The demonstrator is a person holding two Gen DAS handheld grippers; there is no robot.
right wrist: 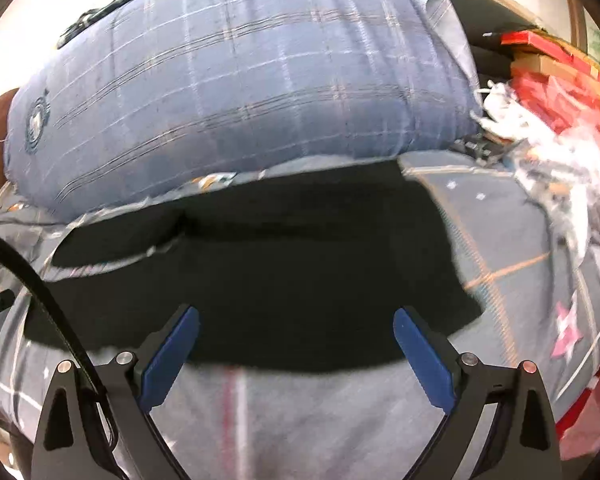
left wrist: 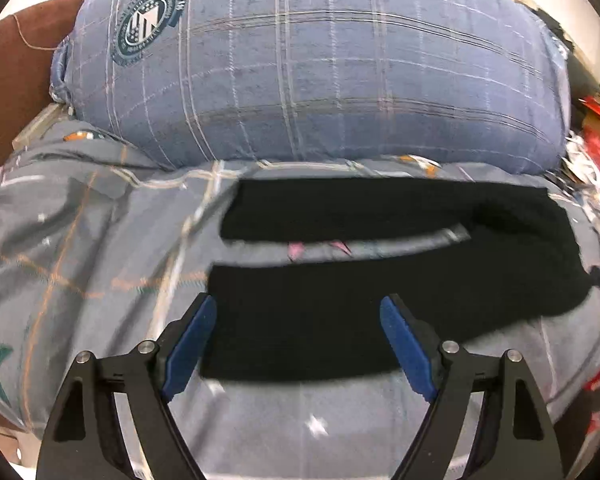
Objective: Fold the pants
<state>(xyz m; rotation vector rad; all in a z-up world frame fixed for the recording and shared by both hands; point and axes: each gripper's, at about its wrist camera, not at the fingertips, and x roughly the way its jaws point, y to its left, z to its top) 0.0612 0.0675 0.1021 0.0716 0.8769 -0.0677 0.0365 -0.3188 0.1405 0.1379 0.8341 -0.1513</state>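
Observation:
Black pants (left wrist: pixel 380 280) lie flat on a grey plaid bedsheet (left wrist: pixel 80 248). In the left wrist view the two legs run leftward with a strip of sheet between them, joined at the right. My left gripper (left wrist: pixel 298 304) is open and empty, hovering over the near leg's cuff end. In the right wrist view the pants (right wrist: pixel 280 264) show as a broad black area, the waist end at right. My right gripper (right wrist: pixel 296 316) is open and empty over the near edge of the pants.
A large blue plaid pillow (left wrist: pixel 320 64) lies just behind the pants, also in the right wrist view (right wrist: pixel 240 68). A brown headboard (left wrist: pixel 16 80) stands at left. Red boxes and white clutter (right wrist: pixel 552 92) sit at the right. A black cable (right wrist: pixel 40 292) crosses the lower left.

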